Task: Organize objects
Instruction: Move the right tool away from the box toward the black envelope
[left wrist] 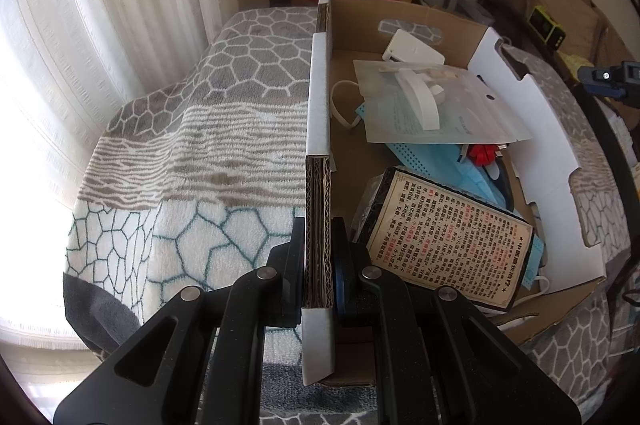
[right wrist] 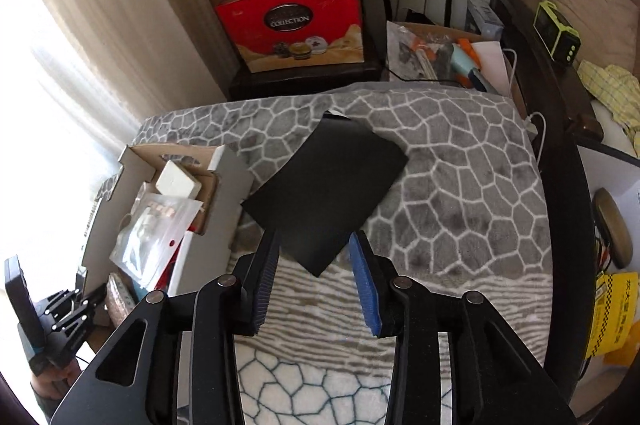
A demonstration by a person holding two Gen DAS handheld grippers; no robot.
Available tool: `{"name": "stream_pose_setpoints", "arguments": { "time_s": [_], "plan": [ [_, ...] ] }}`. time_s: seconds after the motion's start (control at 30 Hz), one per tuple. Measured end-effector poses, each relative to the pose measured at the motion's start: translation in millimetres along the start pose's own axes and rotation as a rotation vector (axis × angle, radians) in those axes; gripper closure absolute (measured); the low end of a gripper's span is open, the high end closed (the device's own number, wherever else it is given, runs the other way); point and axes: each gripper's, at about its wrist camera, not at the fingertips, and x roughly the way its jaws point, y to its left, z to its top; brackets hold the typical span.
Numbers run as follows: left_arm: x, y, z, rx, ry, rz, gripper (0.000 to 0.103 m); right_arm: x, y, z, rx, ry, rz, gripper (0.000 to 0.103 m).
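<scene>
- Two grippers: the left gripper (left wrist: 318, 257) is clamped on the cardboard box (left wrist: 319, 129) wall.
- Right gripper (right wrist: 314, 277) is spread open above the black card (right wrist: 326, 193) on the blanket (right wrist: 460, 185).

Blanket (right wrist: 460, 185) — grey with white honeycomb lines, a band of taupe and white stripes, then white with teal cells. Box (left wrist: 516, 129) — brown inside, white outside. Masks (left wrist: 440, 161) — light blue. Booklet (right wrist: 324, 193) — plain black. Gift box (right wrist: 292, 25) — red.

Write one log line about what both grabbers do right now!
left gripper: shut on brown cardboard box wall | right gripper: open, above flat black rectangular sheet
</scene>
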Motion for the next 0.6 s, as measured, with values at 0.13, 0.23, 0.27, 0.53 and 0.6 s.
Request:
{"name": "stream_pose_setpoints", "arguments": {
  "time_s": [0.13, 0.23, 0.27, 0.53, 0.6],
  "plan": [
    [0, 1, 0, -0.006, -0.004, -0.011, 0.093, 14, -25, 16, 0.049, 0.000, -0.033, 0.058],
    [0, 0, 0, -0.001, -0.003, -0.010, 0.093, 26, -44, 30, 0.089, -0.005, -0.034, 0.058],
    [0, 0, 0, 0.000, -0.004, -0.011, 0.093, 30, -50, 35, 0.099, -0.007, -0.029, 0.058],
    [0, 0, 0, -0.001, -0.006, -0.017, 0.093, 68, -62, 72, 0.043, -0.012, 0.019, 0.058],
    [0, -1, 0, -0.001, -0.005, -0.017, 0.093, 77, -54, 81, -0.004, -0.011, 0.024, 0.058]
  ]
}}
